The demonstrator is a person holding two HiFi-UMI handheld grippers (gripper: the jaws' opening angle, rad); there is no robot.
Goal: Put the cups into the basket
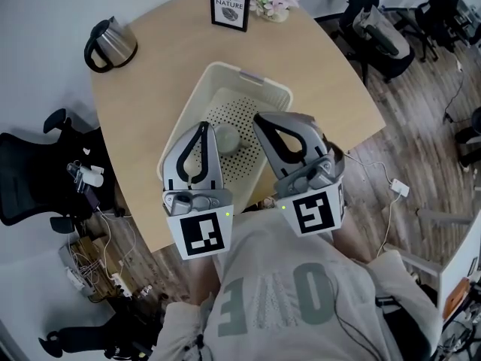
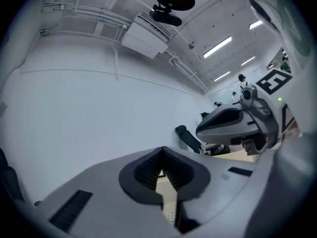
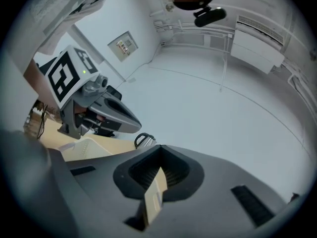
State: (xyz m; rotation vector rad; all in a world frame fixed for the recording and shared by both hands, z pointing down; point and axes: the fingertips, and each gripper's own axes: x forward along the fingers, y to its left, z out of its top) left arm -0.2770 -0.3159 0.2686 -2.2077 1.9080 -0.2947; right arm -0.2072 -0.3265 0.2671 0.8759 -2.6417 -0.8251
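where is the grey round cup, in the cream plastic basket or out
In. The grey round cup lies on the perforated floor of the cream plastic basket, inside its walls.

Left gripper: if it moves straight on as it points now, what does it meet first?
Probably the basket, at its far wall; the left gripper points across its inside. Height is unclear, so it may pass above.
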